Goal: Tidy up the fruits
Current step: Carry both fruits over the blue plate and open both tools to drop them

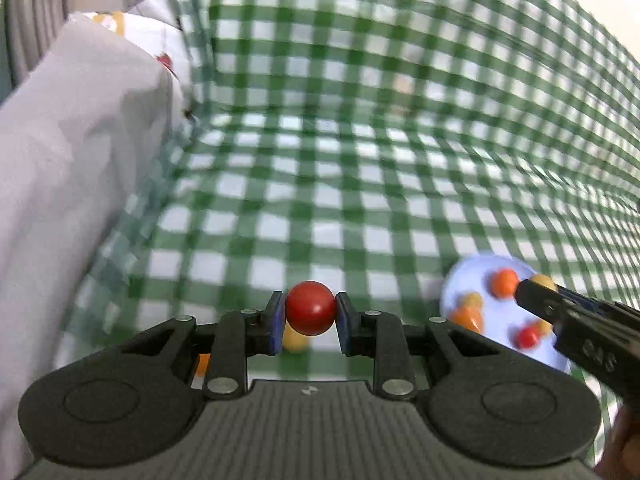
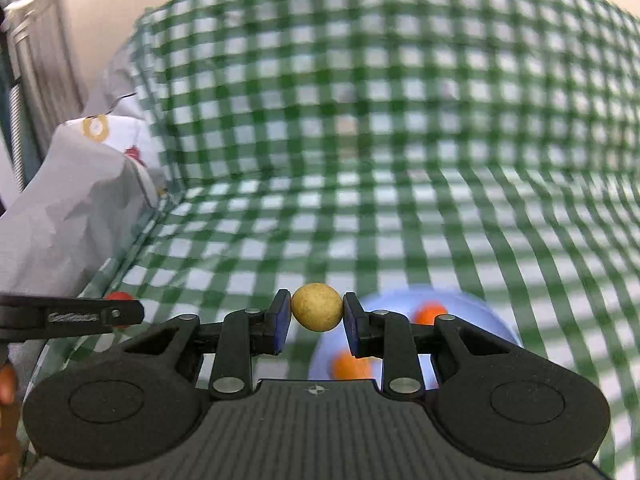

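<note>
My left claw (image 1: 310, 314) is clamped on a small round glossy red fruit (image 1: 311, 307), pads pressing both its sides. My right claw (image 2: 317, 314) grips a small round matte yellow fruit (image 2: 317, 307) the same way. Below and right of the left claw sits a pale blue round plate (image 1: 458, 292) holding orange, yellow and red fruits. Further out, green-and-white checked cloth (image 1: 360, 140); left, a crumpled grey paper bag (image 1: 72, 160)
</note>
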A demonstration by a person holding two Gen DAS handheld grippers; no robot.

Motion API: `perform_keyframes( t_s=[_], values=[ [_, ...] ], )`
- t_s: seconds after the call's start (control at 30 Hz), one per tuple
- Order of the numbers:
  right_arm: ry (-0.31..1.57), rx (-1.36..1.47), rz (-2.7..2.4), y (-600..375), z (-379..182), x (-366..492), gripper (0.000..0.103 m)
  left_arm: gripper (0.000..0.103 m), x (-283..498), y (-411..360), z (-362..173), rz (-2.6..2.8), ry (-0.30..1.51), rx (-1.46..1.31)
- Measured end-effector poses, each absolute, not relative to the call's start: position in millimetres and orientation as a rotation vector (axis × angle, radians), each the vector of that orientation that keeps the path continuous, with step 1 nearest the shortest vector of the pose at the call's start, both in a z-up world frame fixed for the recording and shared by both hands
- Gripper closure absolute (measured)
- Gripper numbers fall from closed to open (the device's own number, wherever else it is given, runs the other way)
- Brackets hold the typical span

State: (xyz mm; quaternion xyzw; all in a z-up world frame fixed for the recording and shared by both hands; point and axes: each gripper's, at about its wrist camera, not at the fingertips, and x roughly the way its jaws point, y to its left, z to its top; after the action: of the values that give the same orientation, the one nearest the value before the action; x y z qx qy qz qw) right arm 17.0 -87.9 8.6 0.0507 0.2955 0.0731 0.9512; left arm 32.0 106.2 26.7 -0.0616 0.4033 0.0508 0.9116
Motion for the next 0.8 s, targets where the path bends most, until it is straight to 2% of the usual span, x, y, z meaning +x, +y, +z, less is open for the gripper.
perform_keyframes(
  t_s=[0.07,0.33,0.8],
  values=[
    [0.628,0.101,0.109,-94.4,2.9,14.2,0.074,0.074,32.5,96.5,15.0,0.076,0.897,-0.124],
    [0.544,-0.078,0.08,-106.4,5.6,-1.6,0.074,0.074,43.5,67.3,4.7,0.037,0.905,-0.06],
    [0.535,-0.083,0.027,-169.0,0.3,9.4,0.074,0.074,53.4,44.7,3.7,-0.031,0.829,-0.078]
  ],
)
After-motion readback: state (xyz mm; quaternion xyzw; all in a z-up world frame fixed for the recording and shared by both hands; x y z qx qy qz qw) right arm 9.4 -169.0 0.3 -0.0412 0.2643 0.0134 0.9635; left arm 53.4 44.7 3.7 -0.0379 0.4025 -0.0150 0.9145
